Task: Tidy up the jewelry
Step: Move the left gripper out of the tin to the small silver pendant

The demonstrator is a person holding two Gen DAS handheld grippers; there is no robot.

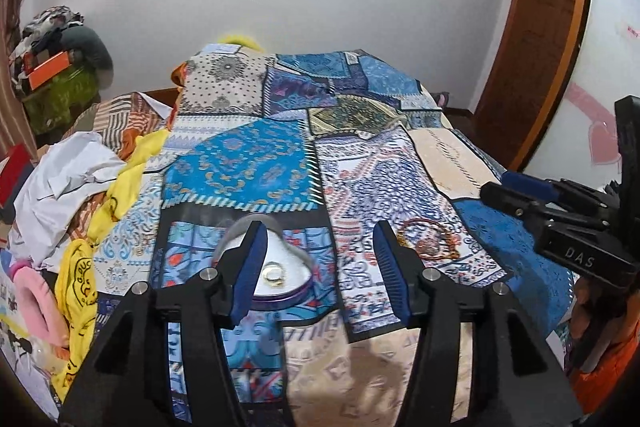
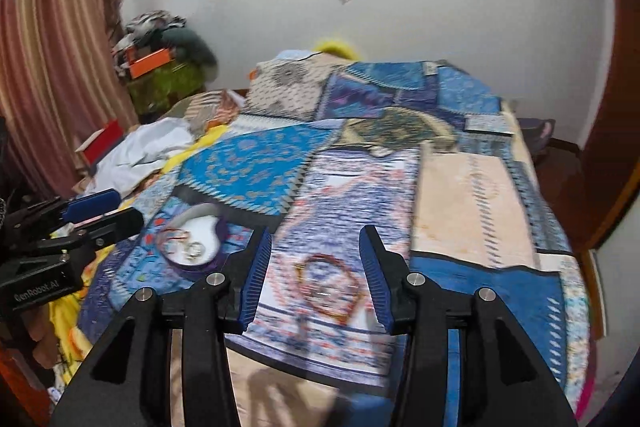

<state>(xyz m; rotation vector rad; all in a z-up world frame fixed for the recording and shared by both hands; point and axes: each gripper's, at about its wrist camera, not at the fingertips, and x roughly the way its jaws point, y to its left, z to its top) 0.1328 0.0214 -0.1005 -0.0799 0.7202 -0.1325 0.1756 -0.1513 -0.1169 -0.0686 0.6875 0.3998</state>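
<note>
A patchwork bedspread [image 1: 248, 163] covers the bed, with a heart-shaped jewelry box [image 1: 280, 267] lying open on it, rings [image 1: 275, 273] inside. The left gripper [image 1: 320, 267] and right gripper [image 2: 316, 279] both hover with jaws apart and empty. A beaded bracelet [image 2: 326, 289] lies on the spread right of the box, between the right gripper's fingers in its view.

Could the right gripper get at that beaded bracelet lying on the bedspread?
Probably yes: the right gripper is open, the bracelet lies flat between its fingers, and nothing covers it.
</note>
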